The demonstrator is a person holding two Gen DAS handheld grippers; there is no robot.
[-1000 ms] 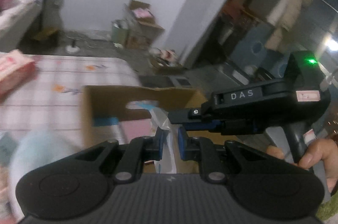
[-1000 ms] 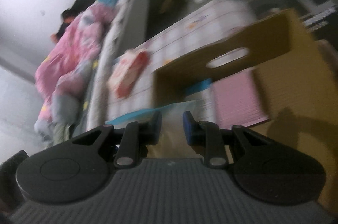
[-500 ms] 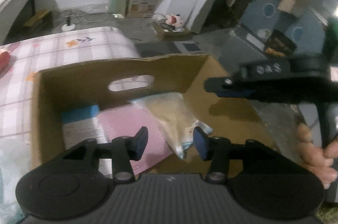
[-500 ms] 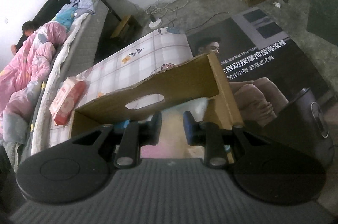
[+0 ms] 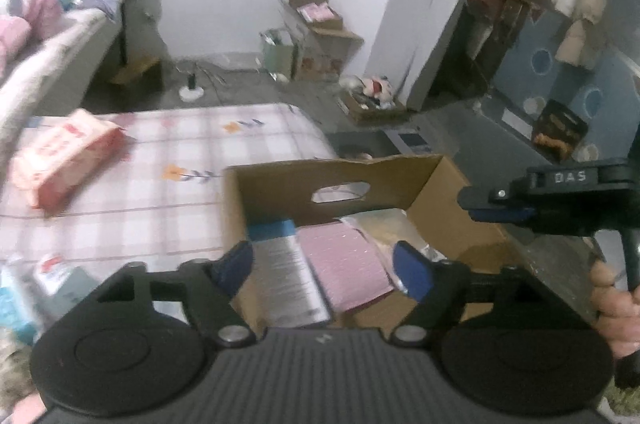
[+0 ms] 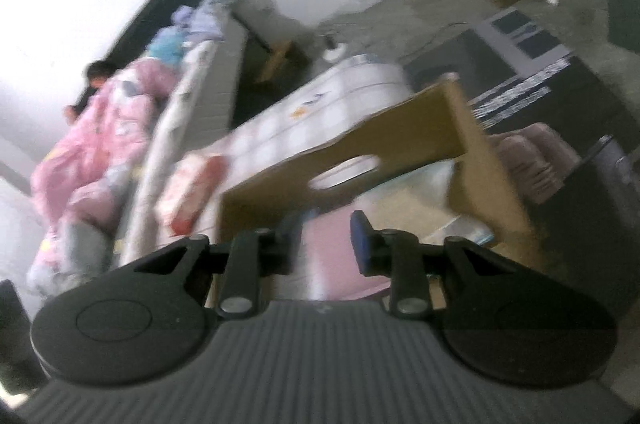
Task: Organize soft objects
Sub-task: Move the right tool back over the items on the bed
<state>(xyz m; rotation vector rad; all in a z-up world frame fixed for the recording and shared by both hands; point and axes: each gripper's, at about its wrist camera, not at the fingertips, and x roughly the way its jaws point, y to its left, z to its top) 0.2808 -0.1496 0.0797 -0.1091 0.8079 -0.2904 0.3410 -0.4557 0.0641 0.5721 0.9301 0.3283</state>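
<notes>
An open cardboard box [image 5: 436, 191] stands on the checked bed cover; it also shows in the right wrist view [image 6: 472, 159]. Inside lie a pink pack [image 5: 344, 264], a white-and-blue pack [image 5: 284, 272] and a clear bag of beige material [image 5: 388, 228]. My left gripper [image 5: 322, 266] is open and empty above the box's near edge. My right gripper [image 6: 322, 238] is open and empty over the box; from the left wrist view its fingers [image 5: 496, 207] hover at the box's right side. A pink tissue pack [image 5: 64, 155] lies on the cover at left.
Light blue soft packs [image 5: 36, 288] lie at the lower left on the checked cover [image 5: 160, 207]. A bed with pink bedding [image 6: 104, 143] runs along the left. Cardboard boxes [image 5: 320, 31] and clutter sit on the floor by the wall. A dark poster [image 6: 532, 63] lies on the floor.
Both grippers let go of the clear bag, which now lies in the box. Both have opened wider and drawn back from the box.
</notes>
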